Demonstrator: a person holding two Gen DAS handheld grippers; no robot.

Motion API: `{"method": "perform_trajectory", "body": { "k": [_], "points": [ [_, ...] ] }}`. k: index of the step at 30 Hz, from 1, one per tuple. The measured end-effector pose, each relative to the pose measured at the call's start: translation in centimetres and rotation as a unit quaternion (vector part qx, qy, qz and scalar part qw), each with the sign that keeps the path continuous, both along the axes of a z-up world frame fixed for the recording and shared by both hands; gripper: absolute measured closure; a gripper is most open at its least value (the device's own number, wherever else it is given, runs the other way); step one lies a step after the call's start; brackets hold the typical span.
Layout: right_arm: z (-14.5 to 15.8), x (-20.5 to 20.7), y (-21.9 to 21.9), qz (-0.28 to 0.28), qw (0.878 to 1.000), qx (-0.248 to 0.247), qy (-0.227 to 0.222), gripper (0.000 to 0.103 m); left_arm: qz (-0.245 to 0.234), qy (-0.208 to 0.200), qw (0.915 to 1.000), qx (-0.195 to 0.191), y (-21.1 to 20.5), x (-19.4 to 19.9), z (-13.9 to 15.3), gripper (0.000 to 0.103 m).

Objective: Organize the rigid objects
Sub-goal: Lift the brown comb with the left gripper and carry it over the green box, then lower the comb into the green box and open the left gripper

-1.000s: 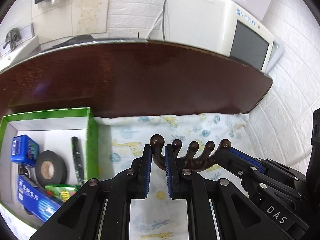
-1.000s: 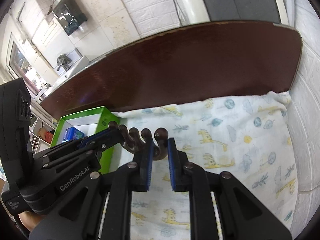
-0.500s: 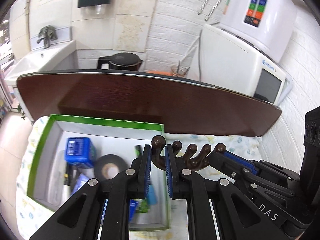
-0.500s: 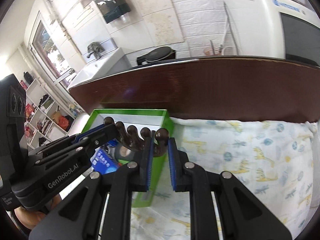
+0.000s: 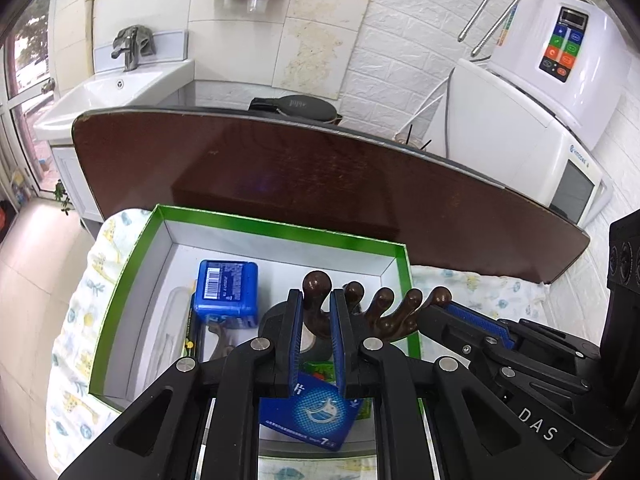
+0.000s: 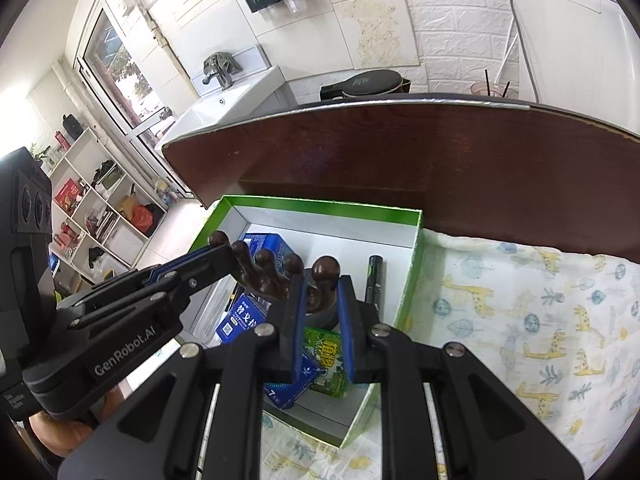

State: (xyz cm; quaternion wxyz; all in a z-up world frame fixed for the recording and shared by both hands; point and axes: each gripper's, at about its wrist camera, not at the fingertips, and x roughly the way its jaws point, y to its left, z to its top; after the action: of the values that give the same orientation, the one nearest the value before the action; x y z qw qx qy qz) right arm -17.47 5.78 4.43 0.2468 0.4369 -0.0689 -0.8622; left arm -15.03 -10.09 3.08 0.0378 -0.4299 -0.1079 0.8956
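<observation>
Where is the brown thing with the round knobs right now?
The brown knobby massager hangs above the open green box, gripped at each end by the left gripper and the right gripper.

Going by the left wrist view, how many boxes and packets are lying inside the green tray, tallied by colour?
Blue boxes: 2
Green packet: 1
Total: 3

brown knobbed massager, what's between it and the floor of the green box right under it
In both wrist views the brown knobbed massager hangs over the green box, above a black tape roll, a blue packet and a green packet.
</observation>
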Motion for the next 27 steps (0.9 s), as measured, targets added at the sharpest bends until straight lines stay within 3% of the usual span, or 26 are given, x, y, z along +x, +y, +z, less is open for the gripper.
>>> {"method": "perform_trajectory", "body": {
  "k": [27],
  "points": [
    [-4.8,-2.2,-1.9,0.002,0.998,0.038,-0.057,0.087,0.0,-0.051,0.9987,0.009,-1.5,-1.4,-5.3,0.091]
  ]
}}
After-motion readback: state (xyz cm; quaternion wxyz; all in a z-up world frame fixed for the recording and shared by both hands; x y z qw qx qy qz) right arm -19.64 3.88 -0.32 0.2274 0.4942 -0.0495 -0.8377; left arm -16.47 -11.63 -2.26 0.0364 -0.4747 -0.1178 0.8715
